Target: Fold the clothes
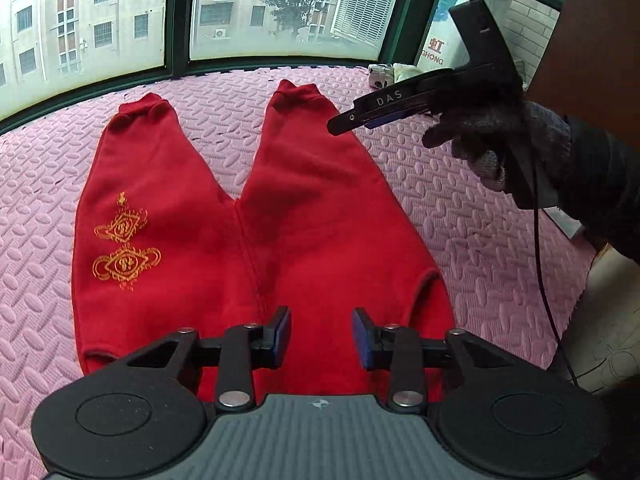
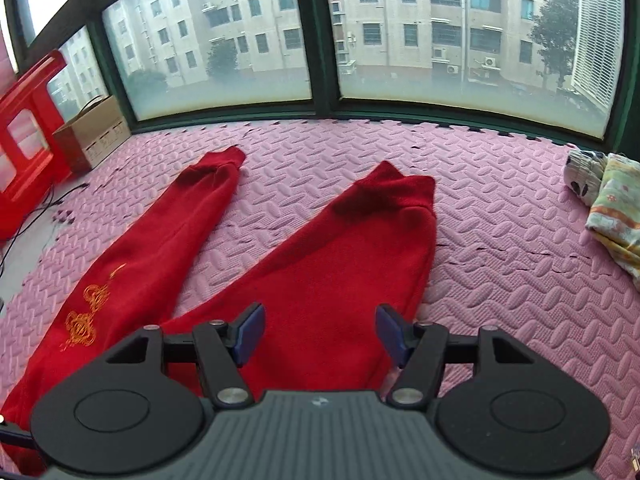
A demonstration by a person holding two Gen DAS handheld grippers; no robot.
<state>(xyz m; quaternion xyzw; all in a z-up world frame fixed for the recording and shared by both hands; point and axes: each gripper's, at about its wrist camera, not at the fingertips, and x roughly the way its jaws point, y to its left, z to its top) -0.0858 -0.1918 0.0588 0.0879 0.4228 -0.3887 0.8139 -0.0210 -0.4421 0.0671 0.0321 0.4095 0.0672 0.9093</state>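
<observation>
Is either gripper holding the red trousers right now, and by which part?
Neither: the left gripper and right gripper are both open above the red trousers.

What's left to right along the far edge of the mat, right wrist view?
red plastic stool → cardboard box → left trouser cuff → right trouser cuff → patterned cloth pile

Black grippers with blue-padded jaws, silver screws; grey knit glove (image 1: 504,136), dark sleeve (image 1: 600,184).
</observation>
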